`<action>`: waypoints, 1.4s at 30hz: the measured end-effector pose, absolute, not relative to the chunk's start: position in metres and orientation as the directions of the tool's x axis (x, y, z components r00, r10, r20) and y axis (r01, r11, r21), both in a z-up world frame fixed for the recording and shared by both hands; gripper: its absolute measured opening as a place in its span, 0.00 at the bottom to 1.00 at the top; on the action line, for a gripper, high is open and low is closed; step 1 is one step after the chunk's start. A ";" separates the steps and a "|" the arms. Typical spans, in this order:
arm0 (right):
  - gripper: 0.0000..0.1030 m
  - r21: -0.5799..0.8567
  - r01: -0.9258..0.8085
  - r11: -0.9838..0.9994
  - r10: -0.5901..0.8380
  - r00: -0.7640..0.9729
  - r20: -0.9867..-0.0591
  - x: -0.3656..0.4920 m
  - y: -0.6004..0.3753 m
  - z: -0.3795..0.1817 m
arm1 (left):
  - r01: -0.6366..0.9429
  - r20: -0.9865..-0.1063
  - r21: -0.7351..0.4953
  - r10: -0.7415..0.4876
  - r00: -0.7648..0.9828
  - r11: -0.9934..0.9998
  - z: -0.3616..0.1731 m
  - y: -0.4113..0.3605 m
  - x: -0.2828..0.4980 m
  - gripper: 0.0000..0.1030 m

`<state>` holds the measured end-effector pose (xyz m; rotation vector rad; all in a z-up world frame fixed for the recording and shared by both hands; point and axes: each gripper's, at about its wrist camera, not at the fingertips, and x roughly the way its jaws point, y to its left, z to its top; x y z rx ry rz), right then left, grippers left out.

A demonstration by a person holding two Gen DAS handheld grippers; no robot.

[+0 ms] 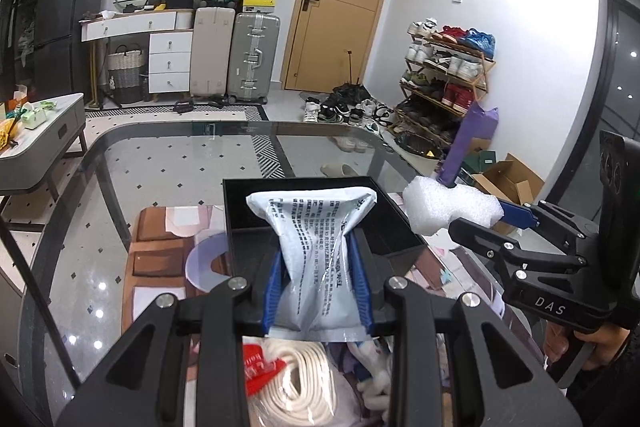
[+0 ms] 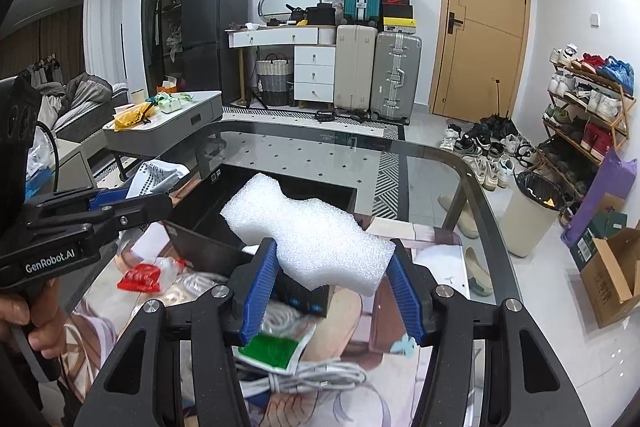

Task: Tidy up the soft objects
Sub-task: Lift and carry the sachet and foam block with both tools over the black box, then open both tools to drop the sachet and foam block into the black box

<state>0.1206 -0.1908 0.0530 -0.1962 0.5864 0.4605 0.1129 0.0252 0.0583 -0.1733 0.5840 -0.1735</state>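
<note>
White pouch (image 1: pixel 316 251) being clenched by left fingers (image 1: pixel 362 287), foam (image 2: pixel 312 239) by right fingers (image 2: pixel 260 291); both hovering lower-centre, tray (image 1: pixel 396 227) lying just beyond.

Your left gripper (image 1: pixel 318 285) fills the bottom centre of the frame, its blue pads pinching a white printed pouch (image 1: pixel 314 239) at its waist, so the pouch flares out above them. Behind the pouch sits a black box (image 1: pixel 400 223) on the glass table (image 1: pixel 160 163). At right of centre, your right gripper (image 1: pixel 486 213) reaches in from the right edge, clamped on a white foam piece (image 1: pixel 448 207) held over the box's right side. At the bottom edge, under your left gripper, lies a coil of cream rope (image 1: pixel 304 387) with a red label (image 1: pixel 262 371).
</note>
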 end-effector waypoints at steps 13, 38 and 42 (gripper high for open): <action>0.54 -0.061 -0.463 0.884 0.332 0.715 -0.615 0.164 -0.164 0.048 | 0.081 -0.553 -0.191 -0.175 0.815 0.978 0.051 0.021 0.147 0.29; 0.54 -0.210 -0.519 0.829 0.256 0.686 -0.681 0.208 -0.116 0.015 | 0.046 -0.622 -0.140 -0.124 0.773 0.989 0.025 0.019 0.188 0.29; 0.54 -0.219 -0.528 0.820 0.255 0.681 -0.687 0.211 -0.114 0.009 | 0.044 -0.632 -0.134 -0.119 0.766 0.990 0.020 0.018 0.192 0.29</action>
